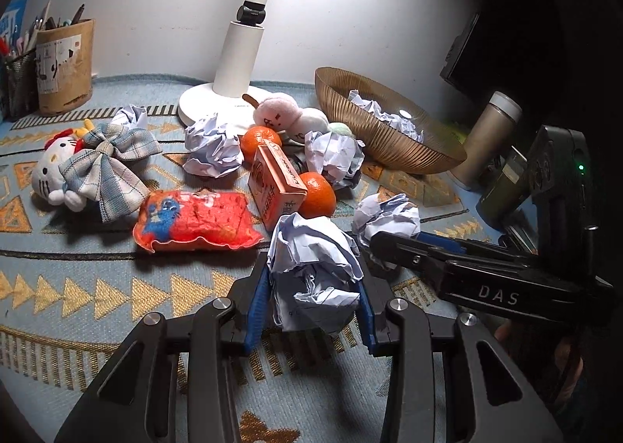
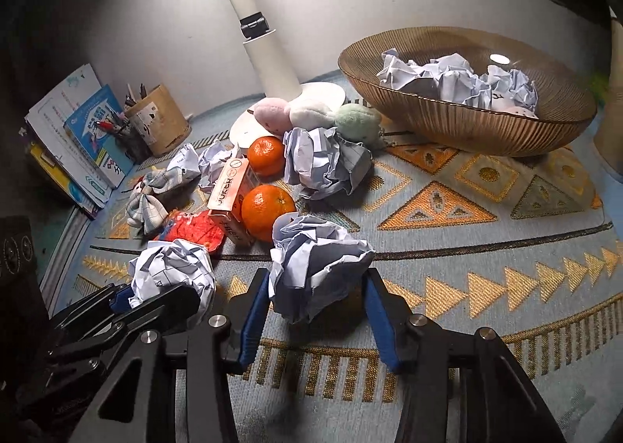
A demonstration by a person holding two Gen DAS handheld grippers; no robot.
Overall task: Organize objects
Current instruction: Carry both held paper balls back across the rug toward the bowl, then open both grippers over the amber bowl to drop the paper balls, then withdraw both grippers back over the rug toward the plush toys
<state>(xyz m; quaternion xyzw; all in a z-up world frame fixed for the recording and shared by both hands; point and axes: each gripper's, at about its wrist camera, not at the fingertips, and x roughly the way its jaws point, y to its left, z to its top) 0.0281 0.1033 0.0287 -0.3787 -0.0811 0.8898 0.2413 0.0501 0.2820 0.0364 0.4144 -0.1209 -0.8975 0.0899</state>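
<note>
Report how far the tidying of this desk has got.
Done: several crumpled paper balls already lie in the ribbed bowl. In hand: the left gripper is shut on one paper ball, and the right gripper has a second paper ball between its jaws. Left: more paper balls, two oranges, the orange carton, plush toys and red packet on the mat.

Crumpled white paper balls (image 1: 315, 268) (image 2: 317, 268) strewn on the patterned cloth (image 2: 467, 248).

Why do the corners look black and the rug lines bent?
Both views come through a fisheye lens: it darkens the corners and bends the rug. Left view: the lamp glares white on the wall. Right view: a bright glint sits in the bowl.
</note>
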